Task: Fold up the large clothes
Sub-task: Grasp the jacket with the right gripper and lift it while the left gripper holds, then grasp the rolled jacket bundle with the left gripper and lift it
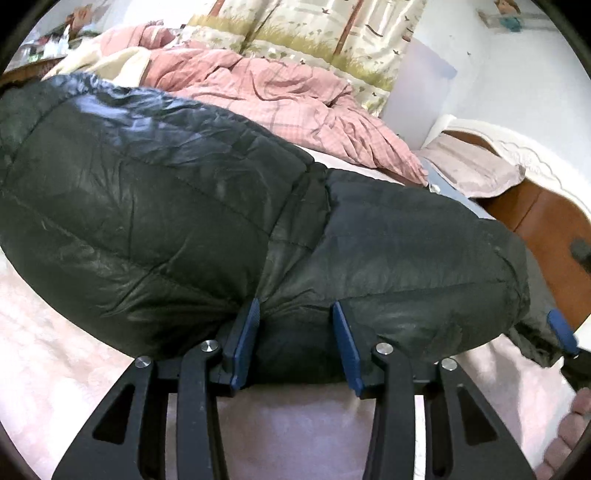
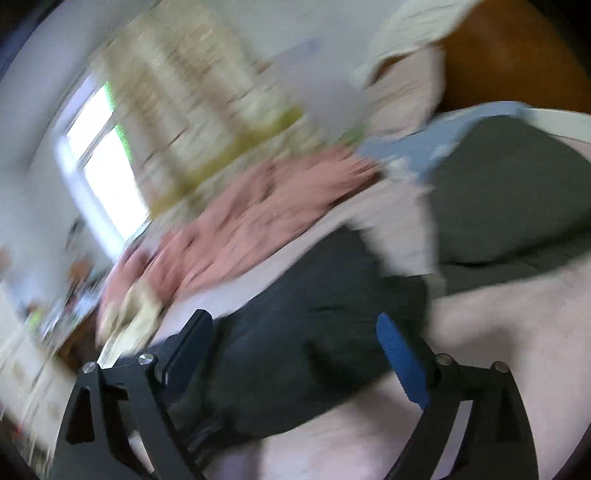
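Observation:
A large dark green puffer jacket (image 1: 177, 206) lies bunched on a pale pink bedsheet (image 1: 55, 362). My left gripper (image 1: 295, 314) presses its blue-padded fingers (image 1: 245, 332) into the jacket's near edge, with a thick fold of the padding between them. In the blurred right wrist view, my right gripper (image 2: 295, 325) has its fingers wide apart over the jacket (image 2: 314, 332), with nothing held. One blue finger of the right gripper (image 1: 561, 332) shows at the right edge of the left wrist view, by the jacket's end.
A crumpled pink checked quilt (image 1: 277, 88) lies behind the jacket, with a patterned curtain (image 1: 314, 29) beyond. A wooden headboard (image 1: 546, 229) and a pillow (image 1: 469, 166) are at the right. A window (image 2: 107, 166) shows in the right wrist view.

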The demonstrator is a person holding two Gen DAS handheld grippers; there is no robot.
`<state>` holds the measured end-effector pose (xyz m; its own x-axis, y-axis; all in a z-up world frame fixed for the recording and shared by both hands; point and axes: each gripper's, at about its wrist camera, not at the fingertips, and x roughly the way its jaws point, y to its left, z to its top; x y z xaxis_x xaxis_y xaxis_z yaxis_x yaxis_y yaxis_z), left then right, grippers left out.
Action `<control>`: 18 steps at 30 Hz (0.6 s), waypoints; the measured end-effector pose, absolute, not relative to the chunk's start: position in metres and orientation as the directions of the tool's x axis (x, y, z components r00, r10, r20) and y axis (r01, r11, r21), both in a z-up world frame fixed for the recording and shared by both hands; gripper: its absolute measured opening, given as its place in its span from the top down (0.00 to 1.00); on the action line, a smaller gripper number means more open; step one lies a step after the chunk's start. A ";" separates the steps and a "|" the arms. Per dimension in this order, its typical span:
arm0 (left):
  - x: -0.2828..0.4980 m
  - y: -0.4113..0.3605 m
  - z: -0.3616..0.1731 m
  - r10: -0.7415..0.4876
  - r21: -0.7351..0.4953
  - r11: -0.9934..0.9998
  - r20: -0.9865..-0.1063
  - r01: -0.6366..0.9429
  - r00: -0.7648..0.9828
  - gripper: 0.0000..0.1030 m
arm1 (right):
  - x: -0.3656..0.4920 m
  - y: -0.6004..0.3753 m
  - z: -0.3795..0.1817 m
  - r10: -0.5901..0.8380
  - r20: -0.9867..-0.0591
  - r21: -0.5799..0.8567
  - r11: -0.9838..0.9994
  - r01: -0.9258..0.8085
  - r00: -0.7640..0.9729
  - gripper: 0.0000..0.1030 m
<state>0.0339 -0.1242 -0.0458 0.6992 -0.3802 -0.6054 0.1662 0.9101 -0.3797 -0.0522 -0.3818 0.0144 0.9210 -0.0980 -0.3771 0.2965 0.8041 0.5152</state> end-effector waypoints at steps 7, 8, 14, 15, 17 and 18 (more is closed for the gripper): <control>0.041 -0.121 -0.047 -0.382 -0.383 0.909 -0.609 0.164 0.695 0.60 | -0.004 -0.444 -0.061 0.182 -0.422 0.810 0.516 0.279 0.888 0.11; 0.041 -0.121 -0.047 -0.377 -0.374 0.913 -0.611 0.165 0.696 0.59 | 0.003 -0.447 -0.065 0.196 -0.415 0.819 0.506 0.271 0.888 0.13; 0.050 -0.117 -0.041 -0.398 -0.396 0.903 -0.620 0.168 0.676 0.60 | 0.029 -0.415 -0.045 0.073 -0.441 0.694 0.659 0.289 0.894 0.53; 0.053 -0.114 -0.035 -0.437 -0.413 0.888 -0.625 0.201 0.647 0.59 | 0.026 -0.407 -0.037 0.037 -0.438 0.648 0.706 0.287 0.898 0.57; 0.061 -0.095 -0.012 -0.507 -0.468 0.850 -0.608 0.240 0.611 0.62 | 0.021 -0.392 -0.019 -0.008 -0.417 0.543 0.799 0.257 0.909 0.61; 0.063 -0.080 0.003 -0.518 -0.490 0.839 -0.589 0.235 0.621 0.62 | 0.019 -0.386 -0.011 -0.009 -0.398 0.514 0.826 0.231 0.918 0.63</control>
